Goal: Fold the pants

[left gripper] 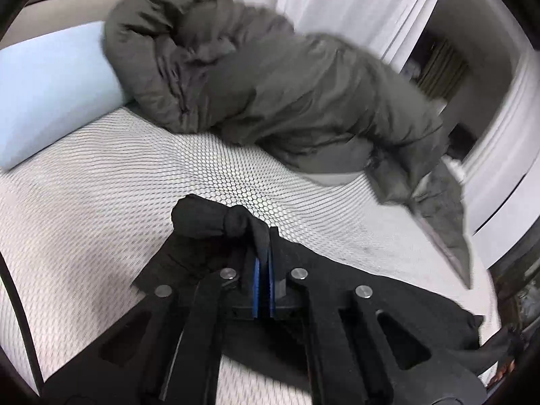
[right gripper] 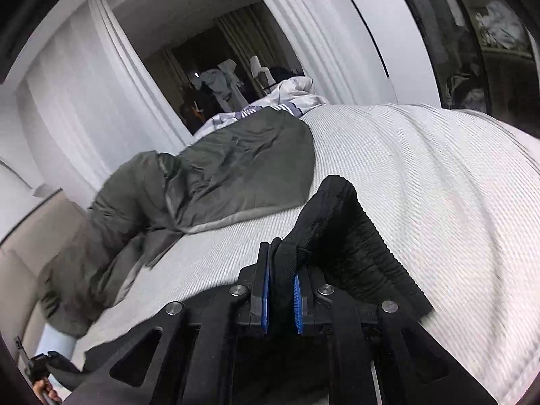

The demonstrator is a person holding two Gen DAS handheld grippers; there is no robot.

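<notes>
Black pants [left gripper: 209,222] hang from both grippers above a white textured bed [left gripper: 118,182]. In the left wrist view my left gripper [left gripper: 264,253] is shut on a bunched fold of the pants, and more black cloth [left gripper: 388,300] spreads out beneath it to the right. In the right wrist view my right gripper [right gripper: 281,263] is shut on a thick ribbed edge of the pants [right gripper: 341,222], which rises past the fingers and drapes to the right. The other gripper [right gripper: 40,364] shows small at the lower left of that view, with fingers of a hand below it.
A dark olive quilted blanket [left gripper: 270,84] lies heaped along the far side of the bed [right gripper: 422,168], seen also as the blanket [right gripper: 219,175] in the right wrist view. A pale blue pillow [left gripper: 50,98] sits at the left. White walls and a dark doorway [right gripper: 219,67] stand beyond.
</notes>
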